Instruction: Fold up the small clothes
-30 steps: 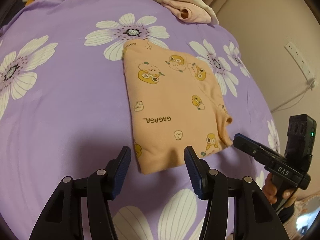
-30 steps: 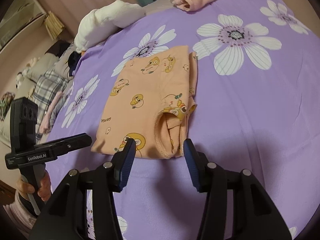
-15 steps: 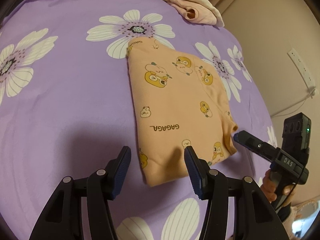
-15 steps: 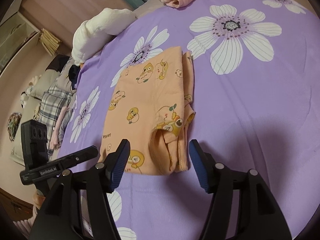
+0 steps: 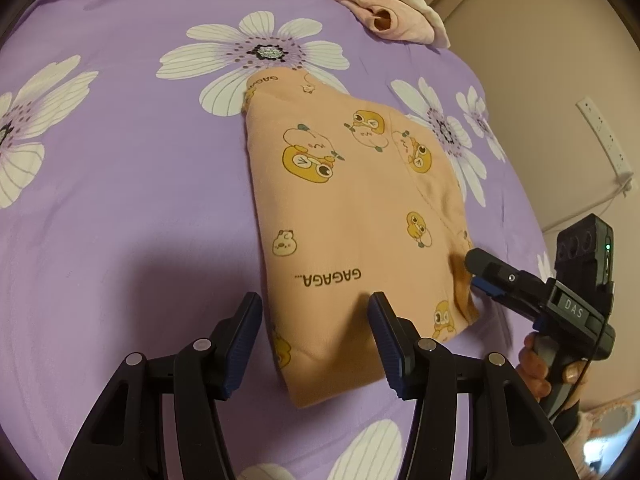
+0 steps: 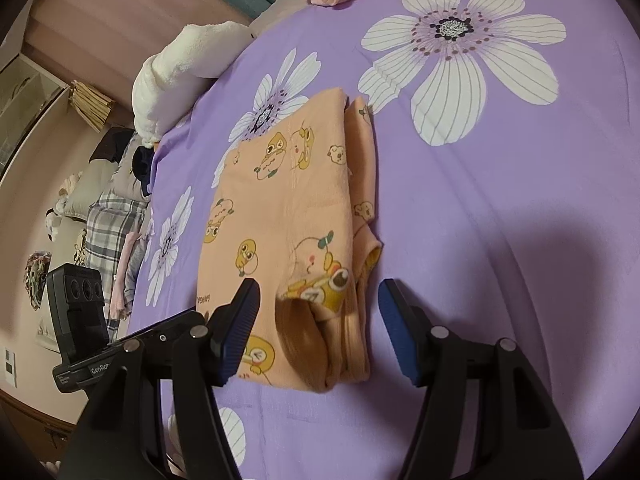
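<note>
Peach garment flat on bed, 12 o'clock of my left fingers, half open, empty. My right fingers open, straddling cuff. Risk: pinching only 1 layer, fold slides apart.

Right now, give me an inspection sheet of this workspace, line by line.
Surface: purple bedspread with white flower print.
Job's things: orange printed garment, partly folded, lying flat.
Clutter: pink and cream clothes at the far edge; white blanket and plaid fabric off the bed's side.
Grippers: left gripper open, its jaws astride the garment's near corner; right gripper open, its jaws either side of the cuffed end, pads not pressing.
Cables: white cord running from a wall power strip.
Surroundings: beige wall, curtains, a shelf unit.
</note>
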Demonstrator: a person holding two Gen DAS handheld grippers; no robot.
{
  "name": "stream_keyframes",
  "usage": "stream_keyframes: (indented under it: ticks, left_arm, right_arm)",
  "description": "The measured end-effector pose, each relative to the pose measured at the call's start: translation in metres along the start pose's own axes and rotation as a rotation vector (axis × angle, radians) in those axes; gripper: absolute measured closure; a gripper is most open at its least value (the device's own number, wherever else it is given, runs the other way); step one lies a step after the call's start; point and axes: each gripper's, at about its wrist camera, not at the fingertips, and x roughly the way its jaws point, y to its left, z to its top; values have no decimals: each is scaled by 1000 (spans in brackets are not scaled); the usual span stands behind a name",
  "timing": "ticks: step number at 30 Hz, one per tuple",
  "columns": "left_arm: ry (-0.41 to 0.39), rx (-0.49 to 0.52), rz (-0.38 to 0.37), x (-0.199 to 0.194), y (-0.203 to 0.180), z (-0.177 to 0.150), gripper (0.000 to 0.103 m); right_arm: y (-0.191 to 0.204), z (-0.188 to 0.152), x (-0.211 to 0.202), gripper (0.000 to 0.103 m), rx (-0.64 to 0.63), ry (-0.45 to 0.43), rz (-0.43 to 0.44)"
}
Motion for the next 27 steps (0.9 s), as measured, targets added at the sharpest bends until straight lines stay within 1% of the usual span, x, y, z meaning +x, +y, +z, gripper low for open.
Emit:
stream_keyframes:
  ticks: [18,24,27]
  left_arm:
    - [8,1,-6,10,2,8,50]
    - [5,2,-2,11,1,9,50]
    - [7,9,2,14,-1,11,50]
  right_arm:
    - [0,14,14,40,4,3,18]
    - [1,12,13,40,5,1,16]
    - [2,15,10,40,-11,-37,-19]
